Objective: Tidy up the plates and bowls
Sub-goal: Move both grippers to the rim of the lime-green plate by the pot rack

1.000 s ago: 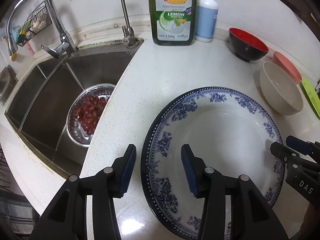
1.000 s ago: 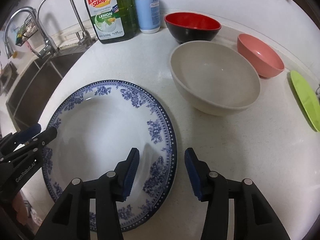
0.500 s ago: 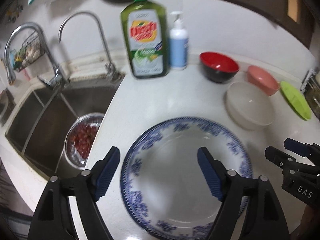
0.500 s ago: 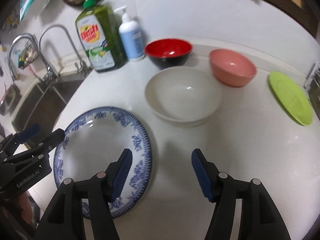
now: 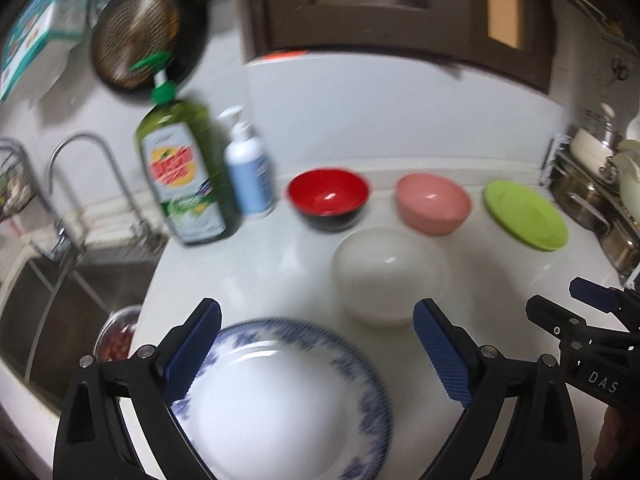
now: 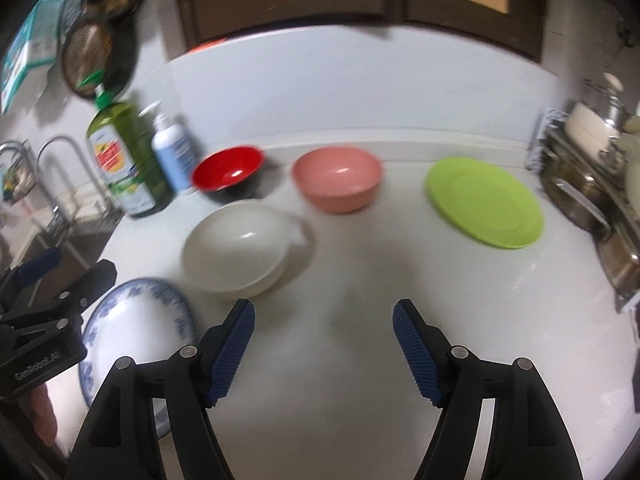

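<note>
A large blue-and-white plate lies on the white counter at the near left. Behind it sits a cream bowl. Further back stand a red bowl with a black outside, a pink bowl and a flat green plate. My left gripper hangs open above the blue plate, holding nothing. My right gripper is open over bare counter, right of the plate and in front of the cream bowl.
A green dish soap bottle and a white pump bottle stand at the back left beside the faucets. The sink drops off on the left with a steel bowl of grapes. A metal dish rack fills the right edge.
Both grippers have pulled up and back from the blue plate and opened wider. The view now takes in the wall, the cabinet and the dish rack.
</note>
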`<state>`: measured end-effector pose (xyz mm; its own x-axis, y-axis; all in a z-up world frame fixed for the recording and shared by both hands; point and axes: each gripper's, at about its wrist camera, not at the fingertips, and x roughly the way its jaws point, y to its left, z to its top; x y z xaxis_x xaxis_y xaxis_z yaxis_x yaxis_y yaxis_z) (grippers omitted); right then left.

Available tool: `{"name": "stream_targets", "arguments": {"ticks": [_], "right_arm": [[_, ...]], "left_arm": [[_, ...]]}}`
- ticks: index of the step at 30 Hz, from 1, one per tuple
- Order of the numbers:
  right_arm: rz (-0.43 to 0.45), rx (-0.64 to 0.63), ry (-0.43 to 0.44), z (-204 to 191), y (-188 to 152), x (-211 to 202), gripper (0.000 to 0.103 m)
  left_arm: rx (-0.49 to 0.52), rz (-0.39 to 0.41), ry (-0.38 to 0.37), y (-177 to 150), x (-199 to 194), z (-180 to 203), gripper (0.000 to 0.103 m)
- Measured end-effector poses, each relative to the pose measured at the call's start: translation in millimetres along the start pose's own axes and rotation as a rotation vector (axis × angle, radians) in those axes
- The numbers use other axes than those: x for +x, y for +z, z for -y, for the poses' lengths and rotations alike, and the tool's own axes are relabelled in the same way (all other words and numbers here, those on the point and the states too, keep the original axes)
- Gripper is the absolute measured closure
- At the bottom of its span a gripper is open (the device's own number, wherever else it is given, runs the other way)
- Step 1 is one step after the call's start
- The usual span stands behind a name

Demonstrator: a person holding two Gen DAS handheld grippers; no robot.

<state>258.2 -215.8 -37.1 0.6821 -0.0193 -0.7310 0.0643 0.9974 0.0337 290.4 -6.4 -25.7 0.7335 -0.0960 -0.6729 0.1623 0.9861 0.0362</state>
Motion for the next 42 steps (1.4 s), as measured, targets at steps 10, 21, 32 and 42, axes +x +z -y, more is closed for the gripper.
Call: {"name": "stream_targets", "arguments": {"ticks": [10, 21, 32, 42], "right_arm": [[0.082, 0.089, -0.103, 62.9, 18.8, -21.8, 0.031], [0.124, 0.164, -0.159, 126.0, 45.4, -28.2, 0.031], [0.127, 0.226, -0.185, 181.7, 70.0, -6.8, 0.031], [0.111, 0.247, -0.215, 221.8, 85.6, 27.7, 0.031]], "left_arm": [[0.065, 0.045, -0.11, 40.4, 1.4, 62.5, 0.004], [0.124, 0.104, -0.164, 85.0, 6.8, 123.5, 0.004], [0.172, 0.11, -0.193, 121.7, 42.1, 182.1, 0.004], [0.208, 0.065, -0.212, 137.0, 90.9, 222.5, 0.005]]}}
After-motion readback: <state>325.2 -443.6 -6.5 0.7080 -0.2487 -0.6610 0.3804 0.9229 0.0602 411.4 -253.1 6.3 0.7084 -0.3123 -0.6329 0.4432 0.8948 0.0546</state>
